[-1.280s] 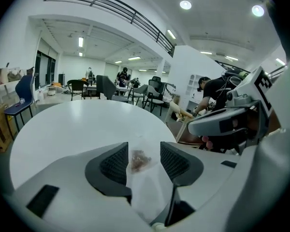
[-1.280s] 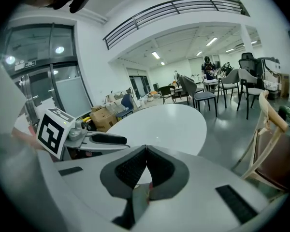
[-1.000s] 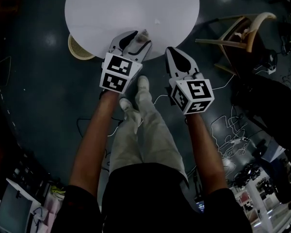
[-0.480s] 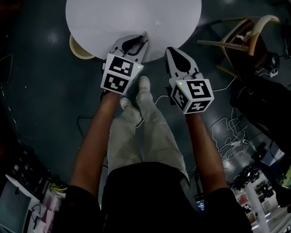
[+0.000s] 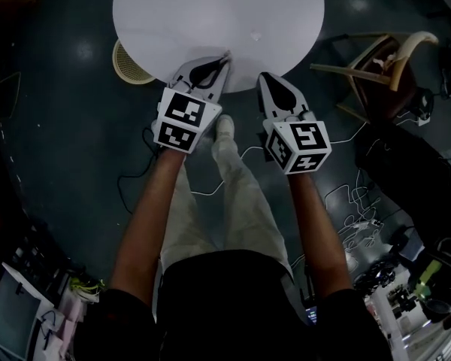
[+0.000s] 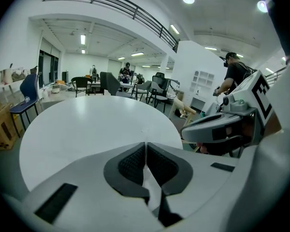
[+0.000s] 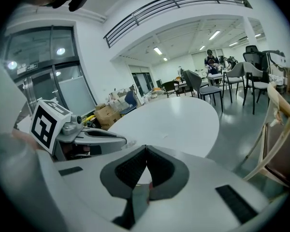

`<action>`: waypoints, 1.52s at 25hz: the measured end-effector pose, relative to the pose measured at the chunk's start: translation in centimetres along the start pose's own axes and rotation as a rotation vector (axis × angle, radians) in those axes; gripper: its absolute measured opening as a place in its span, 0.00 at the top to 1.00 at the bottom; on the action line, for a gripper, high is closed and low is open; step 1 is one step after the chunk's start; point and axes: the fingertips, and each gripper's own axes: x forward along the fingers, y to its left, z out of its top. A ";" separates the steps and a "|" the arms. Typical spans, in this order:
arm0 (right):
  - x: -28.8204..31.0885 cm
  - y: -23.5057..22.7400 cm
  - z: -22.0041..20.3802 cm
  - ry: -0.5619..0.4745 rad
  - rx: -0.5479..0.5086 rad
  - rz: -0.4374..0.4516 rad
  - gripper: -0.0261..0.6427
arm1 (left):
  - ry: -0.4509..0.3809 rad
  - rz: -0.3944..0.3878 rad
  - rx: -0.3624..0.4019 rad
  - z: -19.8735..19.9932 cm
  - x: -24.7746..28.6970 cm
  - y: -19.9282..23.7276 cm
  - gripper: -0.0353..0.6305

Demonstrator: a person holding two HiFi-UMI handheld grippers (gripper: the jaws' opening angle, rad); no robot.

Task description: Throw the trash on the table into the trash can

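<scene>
Here we see the round white table (image 5: 210, 13) across the top of the head view. The bare left forearm (image 5: 146, 224) and right forearm (image 5: 316, 216) reach forward and down, side by side. The left gripper (image 5: 227, 54) lies over the table's near rim, the right gripper (image 5: 264, 77) just beside it. Only the head view shows the pale woven trash can (image 5: 125, 60), half under the table's left edge. Only the left gripper view shows that its jaws, just closed, pinch a thin white tissue sheet (image 6: 149, 181). The right gripper view shows its jaws pressed together. A tiny pale scrap (image 5: 257, 36) lies on the tabletop.
</scene>
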 end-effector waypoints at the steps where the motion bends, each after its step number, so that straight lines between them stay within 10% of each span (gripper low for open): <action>1: 0.0 0.5 0.0 0.001 -0.001 -0.001 0.93 | -0.009 0.000 -0.008 0.0 -0.6 0.2 0.92; 38: 17.2 29.6 -6.3 0.107 -0.064 0.155 0.93 | -0.072 0.145 -0.232 -14.7 -20.7 25.0 0.92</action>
